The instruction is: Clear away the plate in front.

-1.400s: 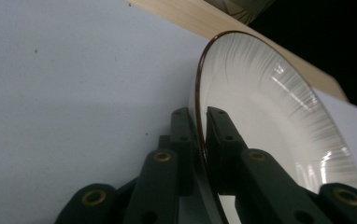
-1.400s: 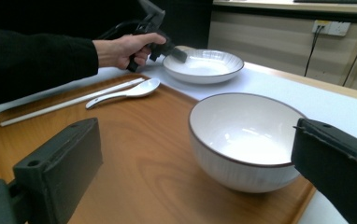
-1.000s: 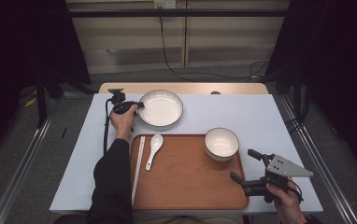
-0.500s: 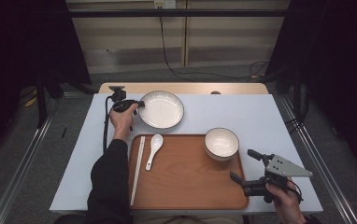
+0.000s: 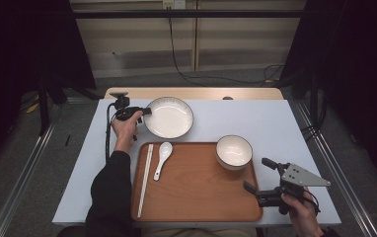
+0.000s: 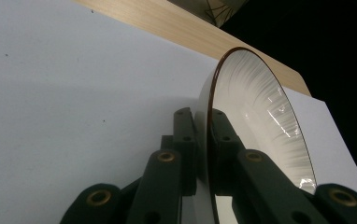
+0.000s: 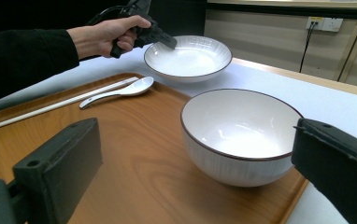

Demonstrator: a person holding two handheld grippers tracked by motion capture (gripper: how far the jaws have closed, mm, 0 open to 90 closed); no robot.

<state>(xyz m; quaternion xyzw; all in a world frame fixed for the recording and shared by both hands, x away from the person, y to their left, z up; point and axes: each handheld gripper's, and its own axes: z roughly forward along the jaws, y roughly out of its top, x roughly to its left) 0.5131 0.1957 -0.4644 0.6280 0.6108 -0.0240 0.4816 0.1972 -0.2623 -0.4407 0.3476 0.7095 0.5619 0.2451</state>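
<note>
Looking down from the high view, the left gripper (image 5: 144,111) is clamped on the left rim of the wide plate (image 5: 169,117), which sits on the white table (image 5: 255,118) just beyond the far left corner of the wooden tray (image 5: 196,197); the tray lies straight toward the near side from the plate, so any move onto it would run near and a little right. On the tray, chopsticks (image 5: 145,177) and a spoon (image 5: 161,159) lie along its left side, long axes pointing near to far, and a bowl (image 5: 234,151) stands at its far right corner. The right gripper (image 5: 259,175) hovers over the tray's near right edge, jaws spread wide and empty, well apart from the plate. In the left gripper view, the two jaws stand narrow, pinching the plate's (image 6: 256,116) thin rim between them, one pad inside and one outside. In the right gripper view, the bowl (image 7: 239,133) sits close ahead between the wide jaws, untouched, while the left gripper (image 7: 167,41) and plate (image 7: 188,57) are farther off, so the left hand (image 7: 109,32) is plainly the nearer one.
</note>
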